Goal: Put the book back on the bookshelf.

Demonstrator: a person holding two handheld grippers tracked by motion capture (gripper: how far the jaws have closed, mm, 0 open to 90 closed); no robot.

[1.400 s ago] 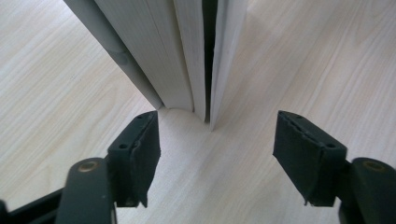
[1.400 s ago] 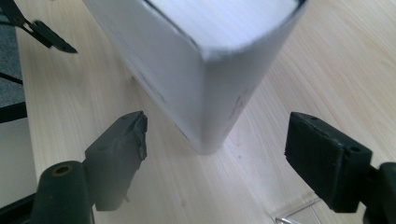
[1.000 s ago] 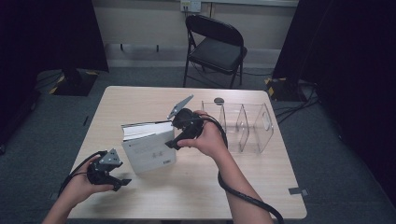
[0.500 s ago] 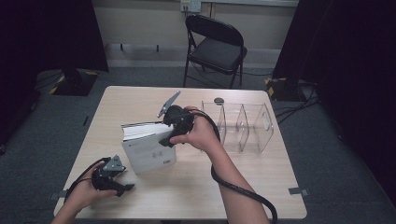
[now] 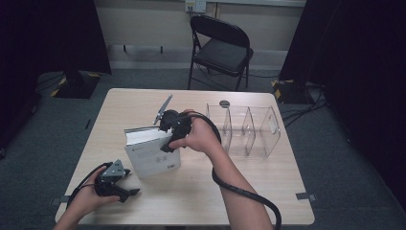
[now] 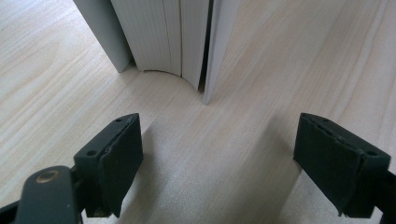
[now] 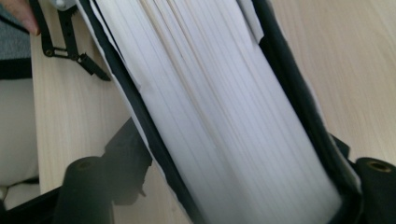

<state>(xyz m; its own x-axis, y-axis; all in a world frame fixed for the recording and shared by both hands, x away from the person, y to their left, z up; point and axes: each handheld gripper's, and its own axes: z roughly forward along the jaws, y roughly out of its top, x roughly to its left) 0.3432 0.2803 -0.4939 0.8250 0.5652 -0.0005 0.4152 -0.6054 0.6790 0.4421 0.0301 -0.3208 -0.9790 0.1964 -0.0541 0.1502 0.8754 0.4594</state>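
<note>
Pale wooden desk (image 5: 287,191) carries an upright book (image 5: 152,152) near its middle. Right tool (image 7: 224,154), jaws just closing, clamps the book's pages; keep that squeeze even. Left tool (image 6: 233,163) waits wide, empty, just beside.

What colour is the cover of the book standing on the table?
White, or very pale grey, with small dark print; the book cover shows best in the high view.
</note>
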